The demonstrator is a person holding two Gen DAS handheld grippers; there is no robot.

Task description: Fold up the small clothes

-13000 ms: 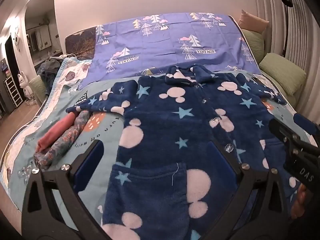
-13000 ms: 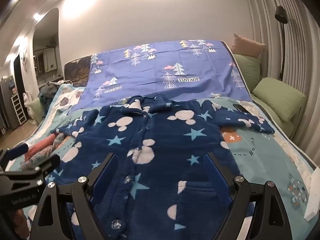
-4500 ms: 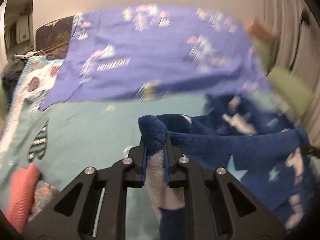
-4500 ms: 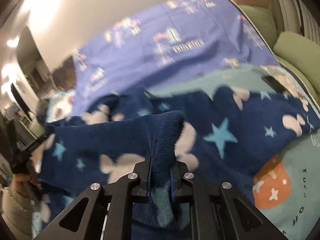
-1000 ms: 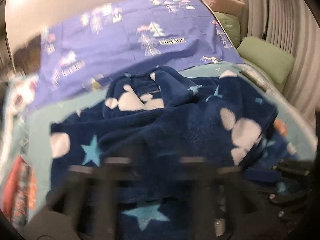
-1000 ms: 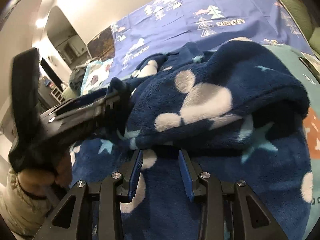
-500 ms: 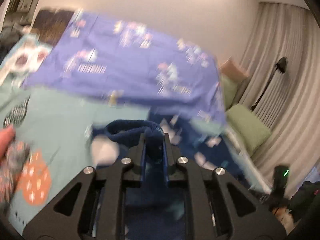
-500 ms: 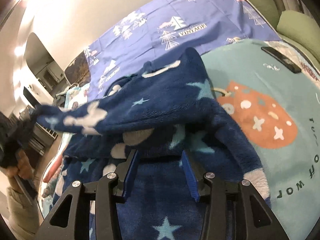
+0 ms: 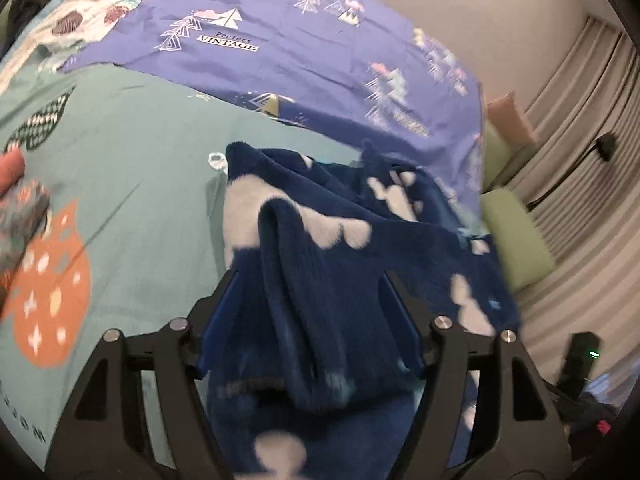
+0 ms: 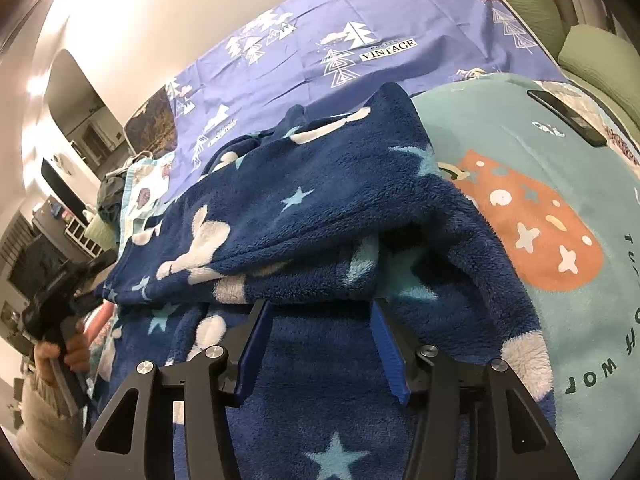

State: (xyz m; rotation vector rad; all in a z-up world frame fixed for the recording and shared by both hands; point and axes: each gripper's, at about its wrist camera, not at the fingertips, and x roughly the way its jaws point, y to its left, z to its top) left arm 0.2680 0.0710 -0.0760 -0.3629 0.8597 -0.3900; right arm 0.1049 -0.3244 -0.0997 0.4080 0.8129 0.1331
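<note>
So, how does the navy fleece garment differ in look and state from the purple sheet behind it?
The navy fleece garment is thick and fluffy, with pale stars and round mouse-head blobs; the purple sheet is thin and smooth, printed with white trees and the word VINTAGE. The garment lies bunched, with one side folded over itself; the sheet lies spread flat, with only light creases. Both rest on the same bed, and both are bluish.
</note>
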